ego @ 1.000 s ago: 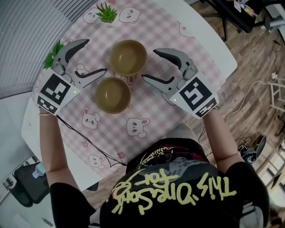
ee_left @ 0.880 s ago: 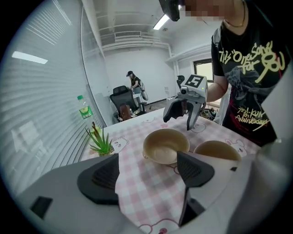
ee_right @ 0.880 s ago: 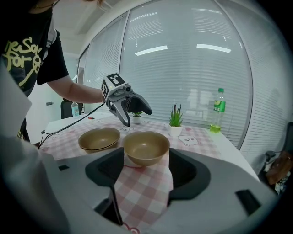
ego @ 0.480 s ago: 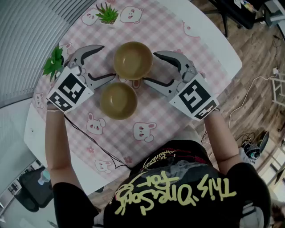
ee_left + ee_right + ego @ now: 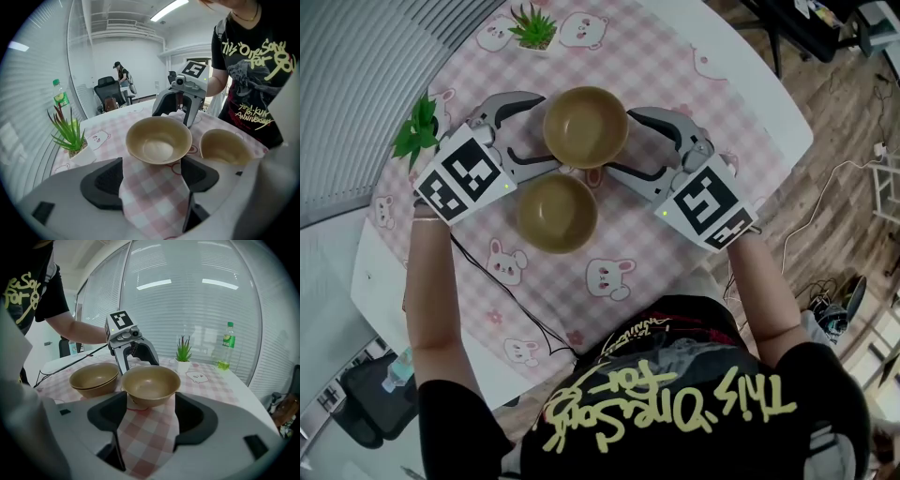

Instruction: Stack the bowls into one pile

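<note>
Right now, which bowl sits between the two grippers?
The far bowl: left gripper and right gripper flank it. The near bowl sits closer to the person.

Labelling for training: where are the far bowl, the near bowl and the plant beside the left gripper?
far bowl [image 5: 586, 128], head view, inside bottom.
near bowl [image 5: 557, 214], head view, inside bottom.
plant [image 5: 414, 131], head view, its leaves.

The person wears a black T-shirt [image 5: 675, 394] with short sleeves and pale yellow lettering. The left gripper [image 5: 547, 131] and right gripper [image 5: 621, 142] each have grey shells, black pads [image 5: 105, 180], a cube [image 5: 706, 203] of black-and-white square markers and a small green light. A thin black cable [image 5: 502, 305] trails from the left one.
</note>
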